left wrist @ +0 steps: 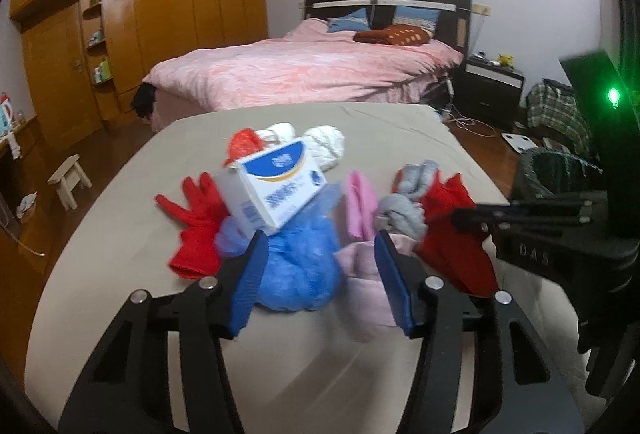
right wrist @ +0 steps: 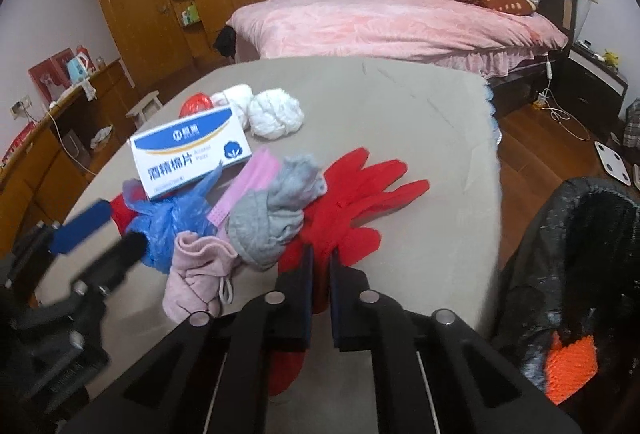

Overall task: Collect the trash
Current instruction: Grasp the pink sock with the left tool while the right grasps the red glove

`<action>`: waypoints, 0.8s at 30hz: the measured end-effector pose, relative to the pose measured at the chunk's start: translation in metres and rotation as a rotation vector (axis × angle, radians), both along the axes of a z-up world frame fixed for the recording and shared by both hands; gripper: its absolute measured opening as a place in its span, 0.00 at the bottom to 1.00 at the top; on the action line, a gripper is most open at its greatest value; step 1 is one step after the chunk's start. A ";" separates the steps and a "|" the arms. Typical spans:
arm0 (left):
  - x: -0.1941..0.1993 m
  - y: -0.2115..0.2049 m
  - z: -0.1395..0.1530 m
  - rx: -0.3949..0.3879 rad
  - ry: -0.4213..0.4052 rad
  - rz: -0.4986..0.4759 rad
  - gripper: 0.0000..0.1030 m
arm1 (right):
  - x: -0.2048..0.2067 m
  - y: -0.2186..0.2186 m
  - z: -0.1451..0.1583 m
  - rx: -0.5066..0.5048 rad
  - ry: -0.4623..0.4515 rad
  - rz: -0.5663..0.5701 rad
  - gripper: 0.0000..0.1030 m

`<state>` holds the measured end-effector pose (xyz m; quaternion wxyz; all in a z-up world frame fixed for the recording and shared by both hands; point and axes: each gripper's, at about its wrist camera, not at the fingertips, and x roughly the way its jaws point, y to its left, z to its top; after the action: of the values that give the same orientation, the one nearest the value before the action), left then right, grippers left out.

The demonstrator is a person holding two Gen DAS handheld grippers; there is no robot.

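While right hand-held gripper (right wrist: 320, 254) seemingly pinches red glove (right wrist: 360, 190).

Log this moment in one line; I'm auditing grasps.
left tongs: open over crumpled blue plastic bag | right tongs: shut on red rubber glove | black-lined bin: beside table

L gripper (left wrist: 320, 274): jaws partly apart, angled down, pads not pressing anything.
R gripper (right wrist: 320, 270): jaws drawn near-together, angled down; whether cloth is pinched unclear.
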<state>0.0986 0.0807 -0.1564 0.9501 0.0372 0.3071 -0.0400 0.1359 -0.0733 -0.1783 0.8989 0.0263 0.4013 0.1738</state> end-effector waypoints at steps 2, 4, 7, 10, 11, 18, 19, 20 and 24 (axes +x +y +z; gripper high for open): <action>0.001 -0.006 -0.002 0.004 0.005 -0.021 0.50 | 0.001 -0.003 0.003 0.004 -0.004 -0.004 0.07; 0.004 -0.012 -0.007 0.014 0.023 -0.038 0.48 | 0.000 -0.006 0.005 0.004 -0.006 -0.006 0.07; 0.009 -0.017 -0.013 0.024 0.050 -0.049 0.42 | -0.002 -0.008 0.005 0.004 -0.006 -0.007 0.07; 0.016 -0.021 -0.020 0.026 0.092 -0.067 0.26 | -0.003 -0.009 0.006 0.003 -0.010 -0.008 0.07; 0.018 -0.022 -0.021 0.025 0.101 -0.075 0.22 | -0.003 -0.009 0.007 0.006 -0.010 -0.008 0.07; 0.016 -0.026 -0.022 0.016 0.104 -0.100 0.08 | -0.006 -0.013 0.016 0.017 -0.031 -0.009 0.07; 0.015 -0.025 -0.020 0.010 0.099 -0.100 0.08 | -0.007 -0.013 0.018 0.020 -0.035 -0.009 0.07; 0.014 -0.025 -0.017 0.004 0.090 -0.098 0.08 | -0.008 -0.014 0.020 0.022 -0.040 -0.009 0.07; 0.007 -0.026 -0.002 -0.010 0.056 -0.091 0.08 | -0.012 -0.016 0.032 0.034 -0.065 -0.003 0.07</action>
<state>0.1055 0.0552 -0.1589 0.9386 0.0451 0.3312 -0.0858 0.1237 -0.0895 -0.1463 0.9112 0.0362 0.3687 0.1799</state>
